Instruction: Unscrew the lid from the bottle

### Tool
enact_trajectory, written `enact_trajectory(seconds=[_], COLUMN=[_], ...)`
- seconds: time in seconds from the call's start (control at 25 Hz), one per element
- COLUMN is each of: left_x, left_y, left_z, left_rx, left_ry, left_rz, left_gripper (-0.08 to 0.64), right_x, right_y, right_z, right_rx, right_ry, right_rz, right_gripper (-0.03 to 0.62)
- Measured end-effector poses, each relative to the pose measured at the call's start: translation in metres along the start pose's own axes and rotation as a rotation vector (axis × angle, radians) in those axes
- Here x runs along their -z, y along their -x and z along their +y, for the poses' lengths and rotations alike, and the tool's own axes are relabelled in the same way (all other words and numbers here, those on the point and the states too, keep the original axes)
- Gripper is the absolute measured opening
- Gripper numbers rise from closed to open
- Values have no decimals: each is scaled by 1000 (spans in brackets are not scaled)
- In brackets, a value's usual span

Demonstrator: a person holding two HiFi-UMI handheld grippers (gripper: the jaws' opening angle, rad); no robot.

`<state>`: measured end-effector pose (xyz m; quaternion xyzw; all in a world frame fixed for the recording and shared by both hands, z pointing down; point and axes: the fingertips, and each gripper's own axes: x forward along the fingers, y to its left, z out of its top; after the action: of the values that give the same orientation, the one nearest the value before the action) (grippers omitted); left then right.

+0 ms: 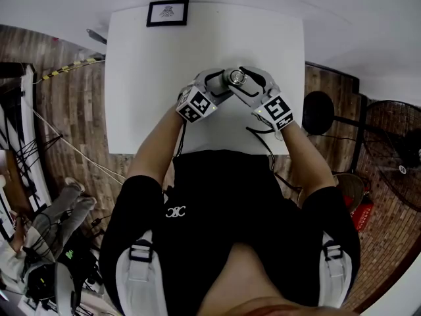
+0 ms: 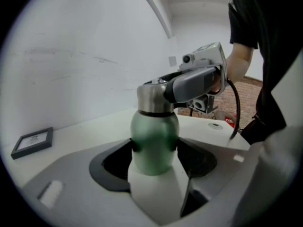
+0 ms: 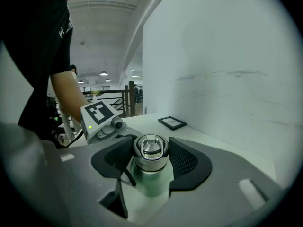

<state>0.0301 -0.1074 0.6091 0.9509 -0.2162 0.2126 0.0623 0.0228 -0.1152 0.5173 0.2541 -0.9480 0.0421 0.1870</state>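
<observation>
Green and matte, the bottle (image 2: 154, 141) stands upright over the white tabletop (image 1: 145, 78), near its middle and close in front of the person; whether its base rests on the surface cannot be told. Its steel lid (image 3: 150, 148), with a ring handle on top, is still seated on the neck. The left gripper (image 1: 220, 84) is clenched on the bottle's green body, its dark pads (image 2: 135, 146) pressing in from both sides below the shoulder. The right gripper (image 1: 248, 83) comes in from the opposite side and grasps the lid, one ribbed pad against each flank. A small framed picture (image 1: 168, 13) lies at the tabletop's far edge, well apart from the bottle.
</observation>
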Motion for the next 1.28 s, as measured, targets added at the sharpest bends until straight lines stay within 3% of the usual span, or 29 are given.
enact_trajectory(seconds=[0.24,0.4,0.6,0.88,1.12,1.28], left_x=[-2,-2,1,1,0,4], left_y=[-1,-2,-1,-4,-6,-8], left_z=[0,1,1,3,3,5], left_rx=[0,1,-1,-10,-19,-24], left_ry=[0,1,0,5,8,17], left_rz=[-5,-6,-7,-1,-3,12], left_gripper=[354,354,354,354,354,354], right_x=[0,-1,-4,1,3,6], right_y=[0,0,13,20,3,-4], right_z=[5,2,-1,-8,-7,-16], right_rx=[-253,-305,-146,290,416,446], right_ry=[125,131,-38,-154,-212,-235], right_rz=[76,111,9,-88,-115,-111], right_gripper=[243,242,247,247,250,250])
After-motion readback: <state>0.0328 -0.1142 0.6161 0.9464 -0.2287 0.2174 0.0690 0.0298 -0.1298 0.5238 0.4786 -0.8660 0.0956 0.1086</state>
